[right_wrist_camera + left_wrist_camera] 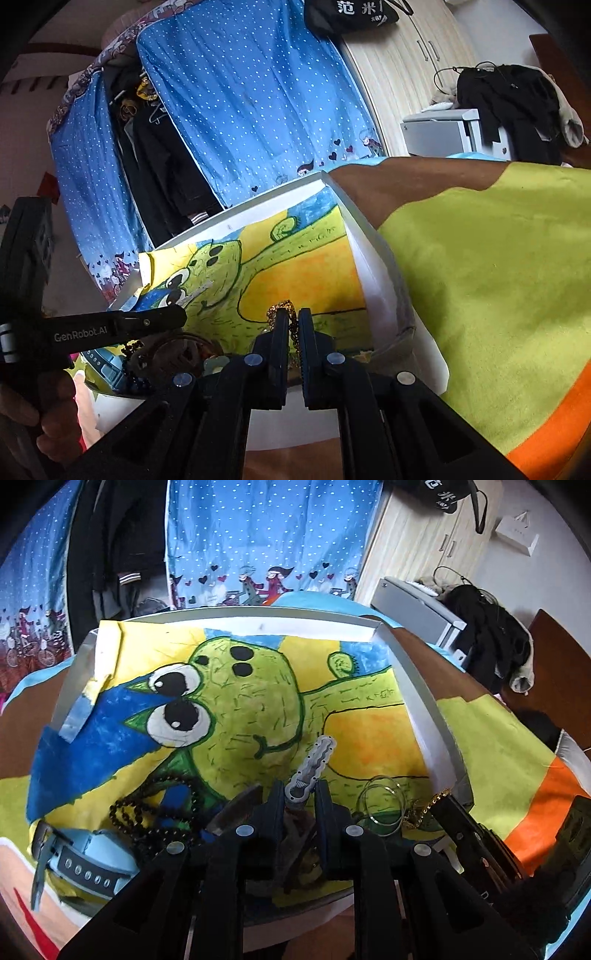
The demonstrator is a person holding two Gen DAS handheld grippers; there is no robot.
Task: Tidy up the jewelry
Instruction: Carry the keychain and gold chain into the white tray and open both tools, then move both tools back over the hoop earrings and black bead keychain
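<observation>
**Both grippers loaded over the tray**

The left gripper (300,801) has its jaws nearly closed on a slim grey scallop-edged hair clip (312,768), whose long axis runs straight ahead from the jaws, over the white shallow tray (417,701) lined with a painted frog picture. The right gripper (293,332) is clamped on a gold chain necklace (282,307), bunched at the jaws' tips near the tray's right wall. Thin wire bangles (382,805) lie between the two.

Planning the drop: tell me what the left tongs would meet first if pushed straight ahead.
Probably the painted green-and-yellow frog picture lining the white tray; the left tongs already hold a silver wavy-edged hair clip.
</observation>
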